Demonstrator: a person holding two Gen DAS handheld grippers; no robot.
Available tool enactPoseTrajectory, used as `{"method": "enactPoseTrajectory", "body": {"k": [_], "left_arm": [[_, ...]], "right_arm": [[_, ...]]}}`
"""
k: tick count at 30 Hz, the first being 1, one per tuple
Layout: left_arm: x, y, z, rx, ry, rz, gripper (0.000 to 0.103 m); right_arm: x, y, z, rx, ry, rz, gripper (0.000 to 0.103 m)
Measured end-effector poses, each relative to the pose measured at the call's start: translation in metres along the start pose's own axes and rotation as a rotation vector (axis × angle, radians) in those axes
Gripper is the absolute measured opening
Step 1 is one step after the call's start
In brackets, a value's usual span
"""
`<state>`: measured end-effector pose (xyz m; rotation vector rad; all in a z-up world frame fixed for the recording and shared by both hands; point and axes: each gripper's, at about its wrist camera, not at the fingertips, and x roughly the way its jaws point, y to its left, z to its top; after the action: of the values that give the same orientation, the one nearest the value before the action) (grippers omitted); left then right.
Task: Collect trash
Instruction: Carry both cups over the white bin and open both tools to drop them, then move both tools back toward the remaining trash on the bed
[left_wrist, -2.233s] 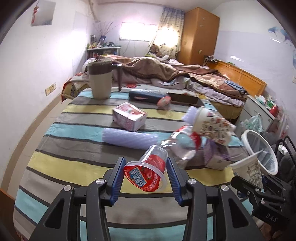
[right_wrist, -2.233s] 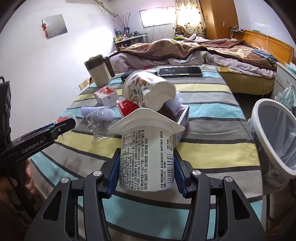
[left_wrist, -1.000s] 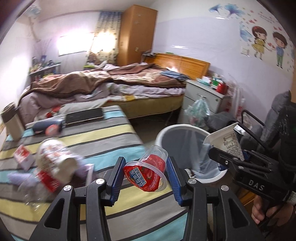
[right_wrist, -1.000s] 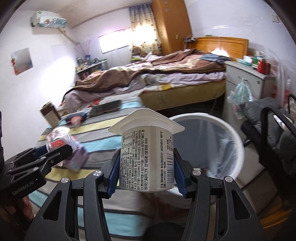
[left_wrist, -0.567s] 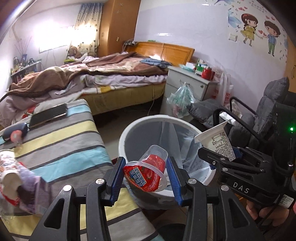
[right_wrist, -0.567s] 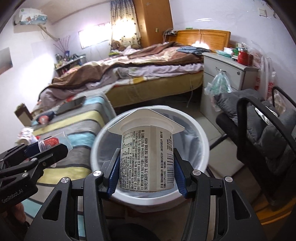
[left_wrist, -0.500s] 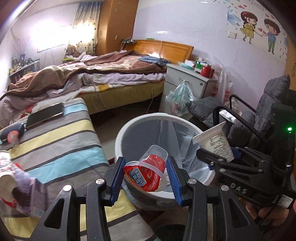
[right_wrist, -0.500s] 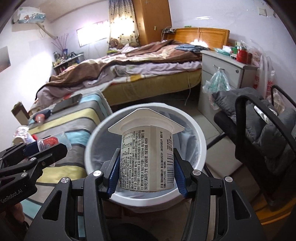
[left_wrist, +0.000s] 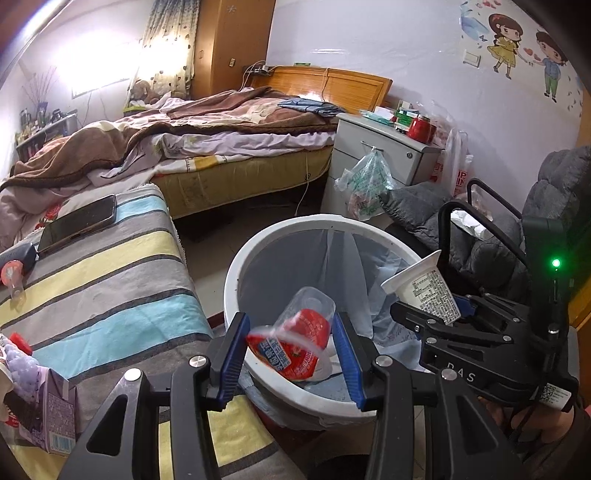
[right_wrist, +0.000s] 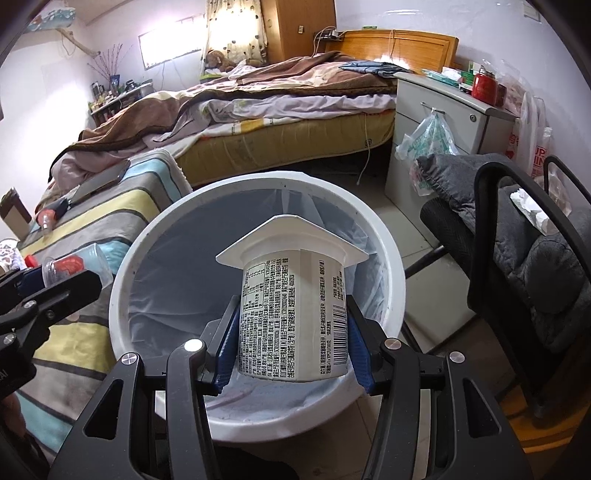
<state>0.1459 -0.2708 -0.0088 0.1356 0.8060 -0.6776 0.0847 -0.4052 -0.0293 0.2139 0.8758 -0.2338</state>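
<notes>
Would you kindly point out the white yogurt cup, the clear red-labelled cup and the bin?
white yogurt cup (right_wrist: 295, 317): right wrist view, printed side wall.
clear red-labelled cup (left_wrist: 295, 343): left wrist view, red label.
bin (right_wrist: 122, 280): right wrist view, left rim.

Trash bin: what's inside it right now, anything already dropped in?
The trash bin shows only a pale liner, with no loose trash visible. The yogurt cup in the right tongs covers the bottom near the front.
</notes>
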Motion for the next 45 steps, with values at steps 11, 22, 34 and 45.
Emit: {"method": "enactPoseTrajectory", "body": {"k": [11, 22, 34, 45], "left_arm": [[-0.009, 0.004, -0.002, -0.014, -0.019, 0.0, 0.06], [-0.046, 0.021, -0.013, -0.037, -0.076, 0.046, 0.06], [-0.095, 0.056, -0.036, -0.093, -0.146, 0.14, 0.06], [-0.142, 0.116, -0.064, -0.193, -0.185, 0.243, 0.06]], "right_arm": [[-0.003, 0.0, 0.001, 0.021, -0.014, -0.004, 0.061], [-0.015, 0.015, -0.002, 0.033, -0.053, 0.025, 0.062], [-0.036, 0.049, -0.004, 0.001, -0.122, 0.103, 0.061], [-0.045, 0.092, -0.005, -0.08, -0.158, 0.205, 0.061]]}}
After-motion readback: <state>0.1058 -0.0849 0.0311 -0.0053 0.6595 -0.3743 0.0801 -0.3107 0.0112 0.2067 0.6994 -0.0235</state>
